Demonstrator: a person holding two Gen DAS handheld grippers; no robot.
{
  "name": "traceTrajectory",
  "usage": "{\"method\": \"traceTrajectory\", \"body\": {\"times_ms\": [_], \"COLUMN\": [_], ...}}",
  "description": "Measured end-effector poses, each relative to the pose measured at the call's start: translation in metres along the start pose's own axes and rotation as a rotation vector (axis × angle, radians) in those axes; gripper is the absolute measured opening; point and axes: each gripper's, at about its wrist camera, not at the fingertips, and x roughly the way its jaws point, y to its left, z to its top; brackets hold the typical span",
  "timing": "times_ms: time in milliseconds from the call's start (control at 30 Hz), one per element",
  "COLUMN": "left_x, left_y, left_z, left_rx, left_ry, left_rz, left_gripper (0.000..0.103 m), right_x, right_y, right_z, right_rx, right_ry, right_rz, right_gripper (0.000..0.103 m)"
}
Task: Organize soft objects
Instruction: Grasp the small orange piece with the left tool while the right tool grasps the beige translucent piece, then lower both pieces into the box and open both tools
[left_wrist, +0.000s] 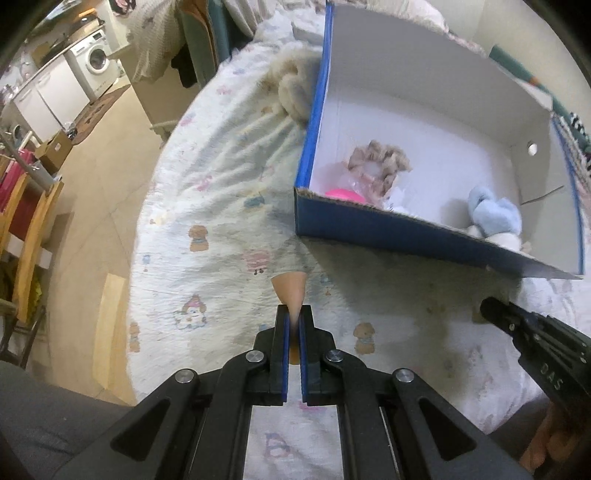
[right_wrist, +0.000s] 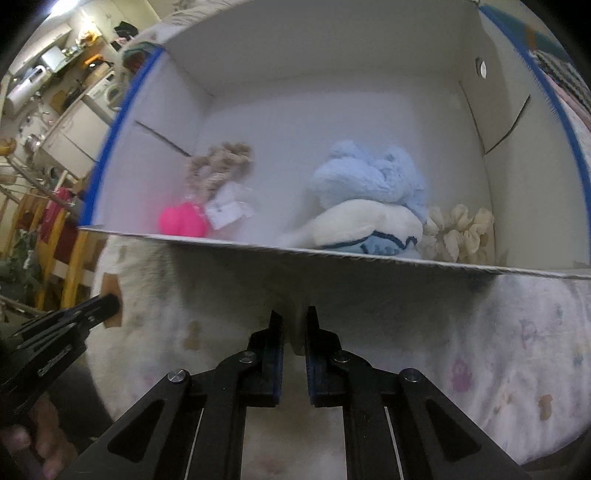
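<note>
My left gripper (left_wrist: 292, 314) is shut on a thin tan soft piece (left_wrist: 290, 290) and holds it above the patterned bed cover, short of the box. It also shows at the left of the right wrist view (right_wrist: 110, 302). A blue cardboard box (left_wrist: 369, 221) with a white inside (right_wrist: 332, 92) holds a beige scrunchie (right_wrist: 221, 166), a pink ball (right_wrist: 183, 220), a light blue plush (right_wrist: 369, 177), a white plush (right_wrist: 362, 225) and a cream scrunchie (right_wrist: 461, 232). My right gripper (right_wrist: 294, 317) is nearly shut and empty, just in front of the box's near wall.
A fluffy cream item (left_wrist: 295, 88) lies on the bed left of the box. The bed edge drops to a tiled floor (left_wrist: 96, 206) at the left, with wooden chairs (left_wrist: 26, 229) and a washing machine (left_wrist: 94, 62) beyond.
</note>
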Motion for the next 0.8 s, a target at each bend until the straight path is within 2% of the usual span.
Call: {"method": "traceTrajectory", "body": {"times_ms": [200, 267, 400, 633, 800], "left_x": [-0.046, -0.06, -0.082, -0.095, -0.085], "left_y": [0.008, 0.008, 0.007, -0.009, -0.024], "left_z": [0.004, 0.011, 0.028, 0.06, 0.084], "left_rx": [-0.001, 0.002, 0.024, 0.065, 0.082], "left_ry": [-0.081, -0.117, -0.182, -0.234, -0.238], "left_rz": [-0.055, -0.059, -0.064, -0.084, -0.086], "left_gripper": [0.004, 0.004, 0.004, 0.004, 0.004], "right_x": [-0.052, -0.079, -0.118, -0.155, -0.145], "right_y": [0.003, 0.002, -0.007, -0.018, -0.026], "right_z": [-0.005, -0.007, 0.004, 0.027, 0.047], "right_rx": [-0.041, -0.05, -0.033, -0.048, -0.027], "right_ry": [-0.024, -0.068, -0.146, -0.225, -0.256], "right_rz": [0.098, 0.157, 0.222, 0.22, 0.198], "right_gripper": [0.012, 0.012, 0.012, 0.012, 0.012]}}
